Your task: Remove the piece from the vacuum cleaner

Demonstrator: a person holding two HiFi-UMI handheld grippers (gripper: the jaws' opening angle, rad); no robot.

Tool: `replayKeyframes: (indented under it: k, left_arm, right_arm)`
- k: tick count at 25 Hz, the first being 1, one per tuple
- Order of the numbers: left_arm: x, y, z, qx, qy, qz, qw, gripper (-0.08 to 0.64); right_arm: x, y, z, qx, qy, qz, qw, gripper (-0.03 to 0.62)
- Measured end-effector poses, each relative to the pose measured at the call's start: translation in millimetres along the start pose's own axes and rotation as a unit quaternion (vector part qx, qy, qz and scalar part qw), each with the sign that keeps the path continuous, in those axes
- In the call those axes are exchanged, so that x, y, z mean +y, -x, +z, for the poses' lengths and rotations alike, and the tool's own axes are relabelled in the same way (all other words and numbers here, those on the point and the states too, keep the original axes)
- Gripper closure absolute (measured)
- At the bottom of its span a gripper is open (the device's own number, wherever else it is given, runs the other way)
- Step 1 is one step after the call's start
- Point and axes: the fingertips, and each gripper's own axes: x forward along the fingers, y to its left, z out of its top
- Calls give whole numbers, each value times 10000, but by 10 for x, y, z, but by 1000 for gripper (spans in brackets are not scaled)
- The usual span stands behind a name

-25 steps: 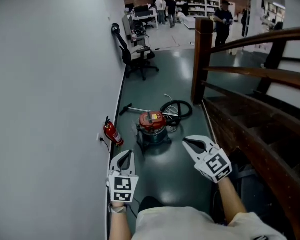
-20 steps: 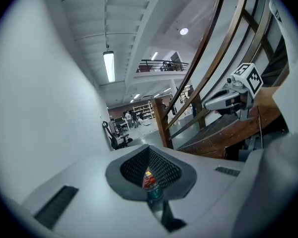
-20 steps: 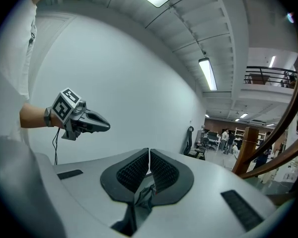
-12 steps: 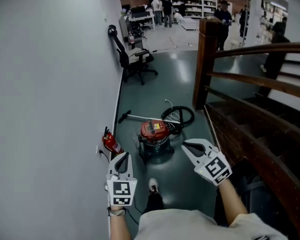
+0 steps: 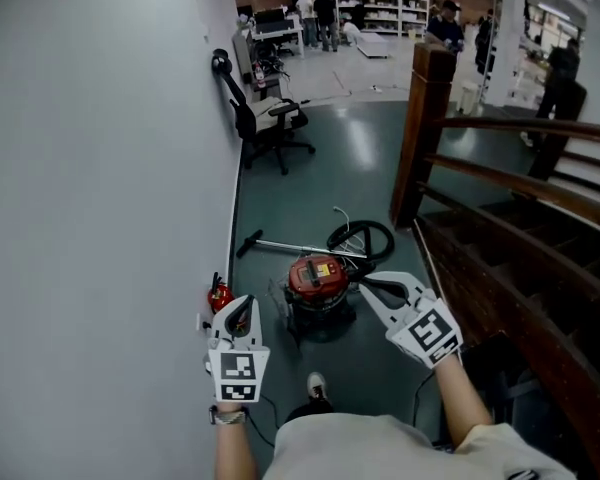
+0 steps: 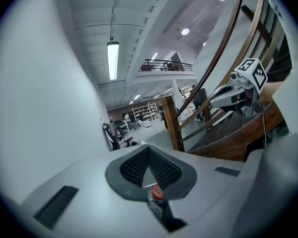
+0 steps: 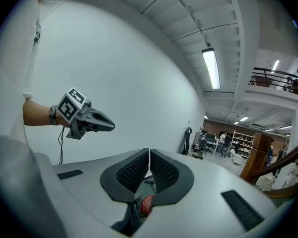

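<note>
**Approach stage, as judged from the head view.** A canister vacuum cleaner (image 5: 318,286) with a red lid and a dark drum stands on the glossy dark-green floor (image 5: 350,168). It is ahead of and below both hands, between a white wall (image 5: 100,168) and a dark wooden staircase (image 5: 510,248). Behind it lie a coiled black hose (image 5: 361,238) and a straight silvery wand (image 5: 290,246). The wand's long axis runs across the view, from a dark nozzle end near the wall to the coil at the canister's far right. Which of these the task means by "the piece" cannot be told. A small red fire extinguisher (image 5: 218,294) sits at the foot of the wall, just left of the canister.

Left gripper (image 5: 241,306): jaws clenched, ribbed pads meeting, nothing between them. It shows to the canister's left, over the extinguisher.

Right gripper (image 5: 368,289): jaws likewise pressed together and empty. Its tip shows at the canister's right edge, below the coil.

Both grippers point forward and only slightly down, well above the floor — neither touches anything. On this reading, the right hand is nearer the hose and the left is nearer the wand's nozzle end. Either would have to open and drop toward the floor before a grasp.
</note>
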Motion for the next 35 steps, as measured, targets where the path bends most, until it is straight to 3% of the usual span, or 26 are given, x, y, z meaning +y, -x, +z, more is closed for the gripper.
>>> replayKeyframes:
  k: [15, 21, 35]
  left_arm:
    - [242, -388, 8, -98, 228, -309, 9992, 569]
    - [303, -643, -46, -15, 179, -414, 9990, 522]
    - [622, -1257, -197, 237, 211, -542, 9980, 512]
  right_arm:
    - [-237, -514, -7, 122, -95, 64, 9999, 561]
    - [-374, -757, -35, 100, -37, 145, 9998, 561]
    - [-692, -1415, -221, 247, -259, 242, 9991, 561]
